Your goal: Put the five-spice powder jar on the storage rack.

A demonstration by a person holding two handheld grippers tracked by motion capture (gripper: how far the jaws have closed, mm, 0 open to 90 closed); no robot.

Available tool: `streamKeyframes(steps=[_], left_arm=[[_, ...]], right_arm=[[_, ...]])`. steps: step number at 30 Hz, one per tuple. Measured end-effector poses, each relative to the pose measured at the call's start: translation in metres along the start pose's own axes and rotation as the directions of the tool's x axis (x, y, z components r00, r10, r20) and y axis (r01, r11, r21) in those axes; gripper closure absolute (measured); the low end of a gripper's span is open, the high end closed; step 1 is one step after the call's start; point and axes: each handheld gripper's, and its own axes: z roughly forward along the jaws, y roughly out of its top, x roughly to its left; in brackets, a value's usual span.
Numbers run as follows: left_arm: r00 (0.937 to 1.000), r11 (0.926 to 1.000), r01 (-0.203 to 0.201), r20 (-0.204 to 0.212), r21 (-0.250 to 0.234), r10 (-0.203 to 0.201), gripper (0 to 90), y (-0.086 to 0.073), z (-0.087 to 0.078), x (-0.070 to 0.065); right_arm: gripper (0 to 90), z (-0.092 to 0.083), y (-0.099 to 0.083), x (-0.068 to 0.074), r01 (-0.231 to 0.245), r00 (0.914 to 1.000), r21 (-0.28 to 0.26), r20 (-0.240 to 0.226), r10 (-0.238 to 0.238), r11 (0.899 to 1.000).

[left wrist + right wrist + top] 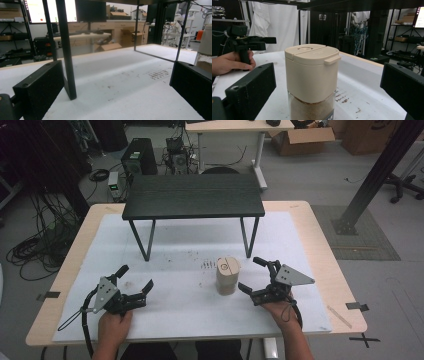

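Right gripper (254, 275) first: in the high view we hold it just at the three o'clock side of the beige jar (227, 276), its jaws spread wide and touching nothing, while our left gripper (135, 279) rests at about nine o'clock from the jar, well apart from it, jaws likewise apart and empty. The jar stands upright on the white mat (175, 312), in front of the small black table (193, 196), whose right front leg is at the jar's one o'clock. In the left gripper view we see both black jaws standing wide over the bare mat (120, 100), a black table leg (65, 47) between them, and the jar's edge (205, 50) at three o'clock. In the right gripper view the jar (312, 75) sits squarely between our open jaws, its lid closed, brownish granules in its clear lower part, and the left gripper (247, 42) is at ten o'clock. We judge the work barely begun: the approach is made, but gripping and anything after remain.
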Motion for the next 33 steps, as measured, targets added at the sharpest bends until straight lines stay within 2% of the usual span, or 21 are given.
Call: streamKeyframes(steps=[8,20,33], left_arm=[[1.0000,1.0000,-0.001,0.000,-0.002,0.001,0.2,-0.0001,-0.0002,-0.0001],[1.0000,1.0000,0.000,0.000,-0.003,0.000,0.2,-0.0001,-0.0003,-0.0001],[1.0000,1.0000,0.000,0.000,-0.003,0.000,0.2,-0.0001,-0.0004,0.0000]], right_arm=[[0.0,0.0018,-0.0019,0.0015,0.000,1.0000,0.020,-0.007,0.000,1.000],[0.0,-0.0038,0.0019,0.0005,0.004,1.0000,0.011,0.004,-0.004,1.000],[0.0,-0.0023,0.0044,0.0009,0.006,1.0000,0.012,0.000,-0.006,1.000]])
